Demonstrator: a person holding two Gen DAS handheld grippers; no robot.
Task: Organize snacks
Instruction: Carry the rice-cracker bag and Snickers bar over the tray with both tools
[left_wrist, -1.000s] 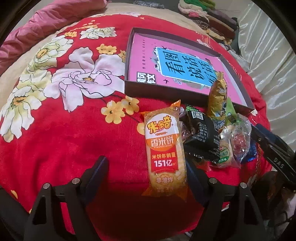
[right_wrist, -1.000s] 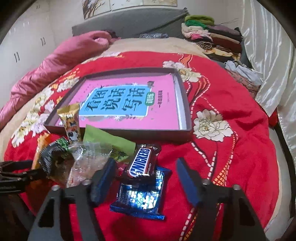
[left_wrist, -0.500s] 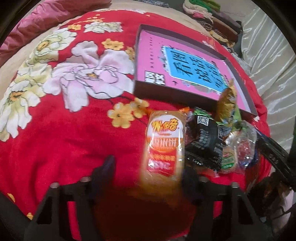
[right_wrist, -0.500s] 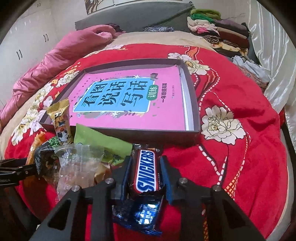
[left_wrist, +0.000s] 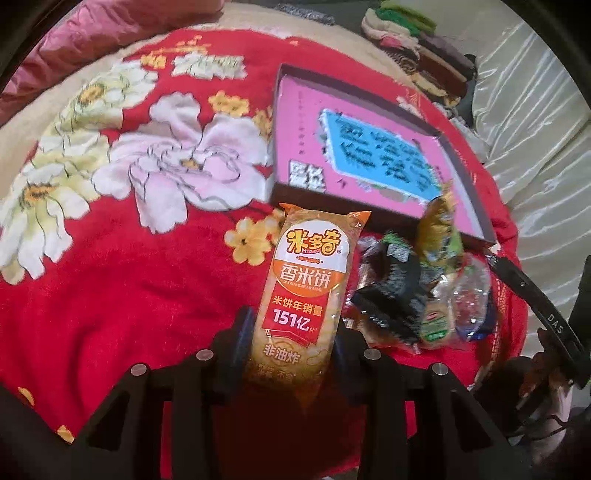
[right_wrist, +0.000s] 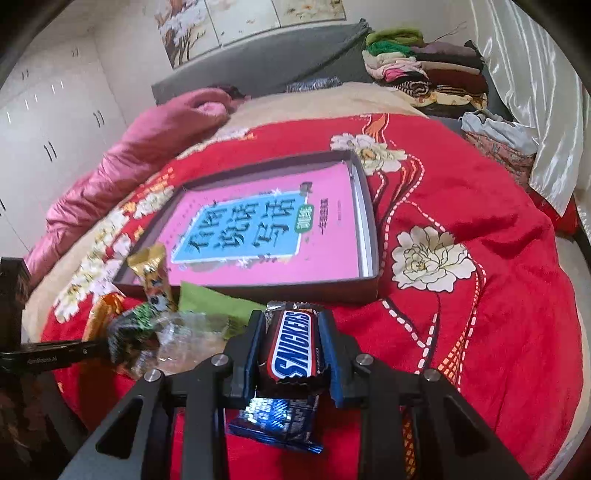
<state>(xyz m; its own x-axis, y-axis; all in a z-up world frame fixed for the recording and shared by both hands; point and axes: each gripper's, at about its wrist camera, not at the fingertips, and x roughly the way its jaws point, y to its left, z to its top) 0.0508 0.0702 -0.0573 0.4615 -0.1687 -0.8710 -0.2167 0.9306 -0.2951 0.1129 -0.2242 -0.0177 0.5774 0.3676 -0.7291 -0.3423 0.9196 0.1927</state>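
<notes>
Both grippers, open a second ago, are now clenched: left gripper (left_wrist: 293, 341) grasps the rice cracker pack (left_wrist: 303, 301), right gripper (right_wrist: 291, 345) the Snickers bar (right_wrist: 293, 345); both snacks lifted off the red blanket (right_wrist: 480, 295), ready for transfer to the tray (right_wrist: 369, 236)

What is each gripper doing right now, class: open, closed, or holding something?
Left gripper: closed on the rice cracker packet.
Right gripper: closed on the Snickers bar.

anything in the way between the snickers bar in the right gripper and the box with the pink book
Nothing visible blocks it. The right gripper is shut on the brown Snickers bar, and only open red floral blanket lies before the near wall of the dark shallow box. The green packet and other snacks sit off to the left.
</notes>
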